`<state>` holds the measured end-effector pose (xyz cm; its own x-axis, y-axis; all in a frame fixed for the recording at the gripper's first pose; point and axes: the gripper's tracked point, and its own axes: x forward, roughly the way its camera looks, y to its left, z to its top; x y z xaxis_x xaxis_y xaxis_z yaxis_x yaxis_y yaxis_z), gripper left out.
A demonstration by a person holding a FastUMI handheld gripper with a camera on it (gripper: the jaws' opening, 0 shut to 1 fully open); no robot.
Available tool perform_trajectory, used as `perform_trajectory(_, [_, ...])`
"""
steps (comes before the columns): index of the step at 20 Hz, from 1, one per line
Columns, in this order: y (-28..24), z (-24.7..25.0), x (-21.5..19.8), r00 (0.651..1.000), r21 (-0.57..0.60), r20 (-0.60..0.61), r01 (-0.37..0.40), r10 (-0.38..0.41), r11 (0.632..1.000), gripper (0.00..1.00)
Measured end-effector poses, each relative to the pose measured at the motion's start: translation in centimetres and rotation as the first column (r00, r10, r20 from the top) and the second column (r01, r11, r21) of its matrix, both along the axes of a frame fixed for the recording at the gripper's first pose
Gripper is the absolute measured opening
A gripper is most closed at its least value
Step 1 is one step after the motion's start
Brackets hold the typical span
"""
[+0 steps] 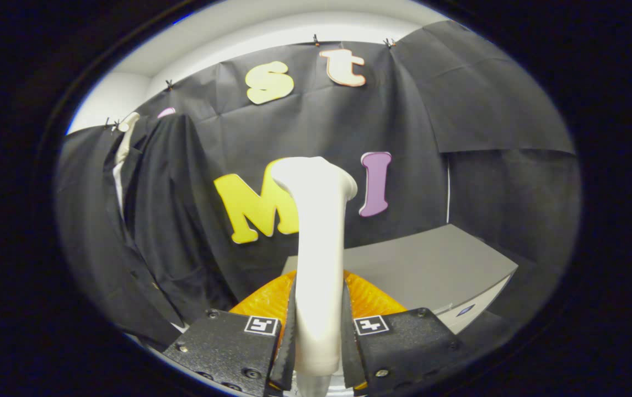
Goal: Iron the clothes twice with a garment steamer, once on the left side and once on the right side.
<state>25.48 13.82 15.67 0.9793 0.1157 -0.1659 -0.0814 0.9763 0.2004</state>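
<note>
The gripper [319,336] has its fingers clamped on the white garment steamer [319,242], which stands upright between them. The dark garment [170,220] hangs beyond them, to the left – no pass looks begun. Next, I judge, comes swinging the steamer's head onto the cloth. A grey surface [432,264] lies ahead right, with an orange base [371,298] just beyond the fingers.

gripper [319,331] upright, jaws clamped on steamer handle [319,248] (both sides pressing)
</note>
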Motion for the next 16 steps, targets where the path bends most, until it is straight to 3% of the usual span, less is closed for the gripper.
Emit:
perform_trajectory(8, [12.5, 8.3, -6.7, 0.985, 0.031, 0.136, -0.108, 0.103, 0.994, 0.36])
perform_trajectory(16, [23.8, 12.5, -8.1, 0.961, -0.029, 0.184, -0.204, 0.206, 0.979, 0.36])
